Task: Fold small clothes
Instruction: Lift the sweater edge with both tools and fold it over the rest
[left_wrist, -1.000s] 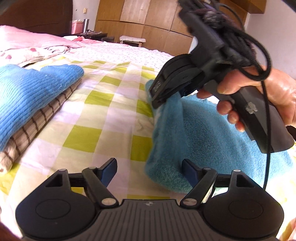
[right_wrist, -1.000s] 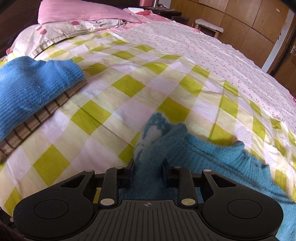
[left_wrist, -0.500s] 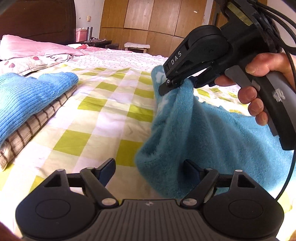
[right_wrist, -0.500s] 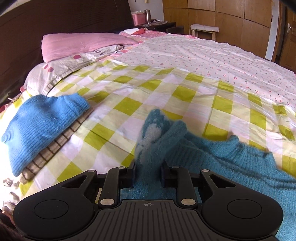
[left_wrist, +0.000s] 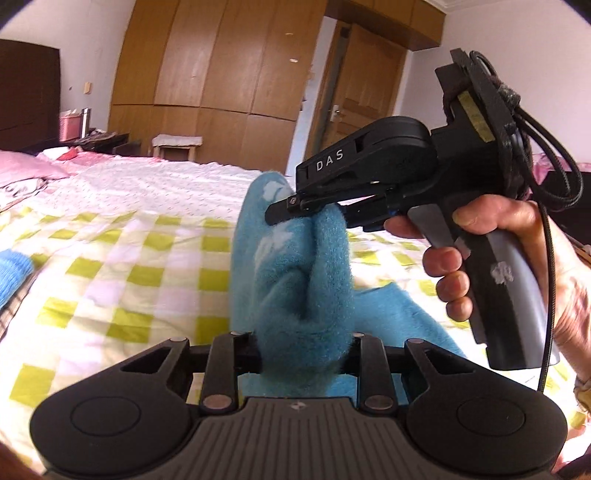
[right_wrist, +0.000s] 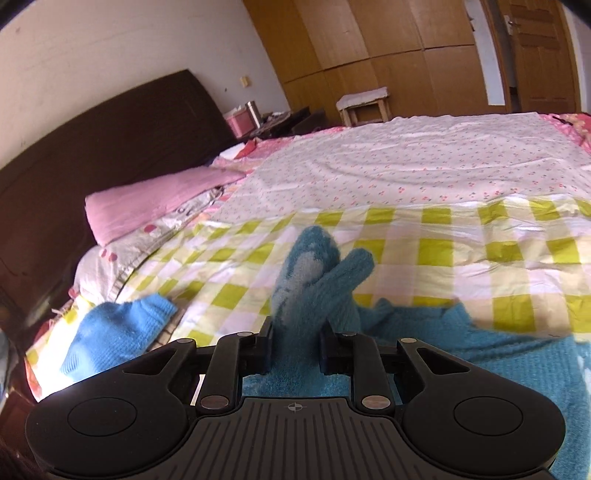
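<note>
- Teal fleece garment (left_wrist: 295, 295): raised off the checked bedspread (left_wrist: 122, 280) at one edge, remainder trailing on the bed toward the right.
- Left gripper (left_wrist: 301, 350): closed down on a thick bunched fold of the fleece, jaws held somewhat apart by the bulk of cloth between them.
- Right gripper (right_wrist: 295, 343): clamped on a narrower gathered edge of the same garment (right_wrist: 306, 295), two fuzzy lobes protruding forward past the fingers. Seen from the left wrist view as a black unit (left_wrist: 295, 210) pinching the upper edge, held in the right hand (left_wrist: 517, 258).
- Handling, judged: light, limp, no stiffness at all; sags under own weight between the two holds. Plush pile likely grippy against the pads, so low slip risk; not fragile.
- Compressible: thick pile gives under clamping, so expect a firm hold only with a full fold captured, not a thin edge.
- Recommended hold points: two corners or the two ends of one hem, well apart, to spread the panel flat. Present holds sit near each other, leaving the cloth bunched rather than tensioned.
- Risk, judged: folding from bunched holds likely to give a lumpy, uneven result.
- Blue knit item (right_wrist: 114, 328): folded on a striped cloth at the left side of the bed, well apart from the work.
</note>
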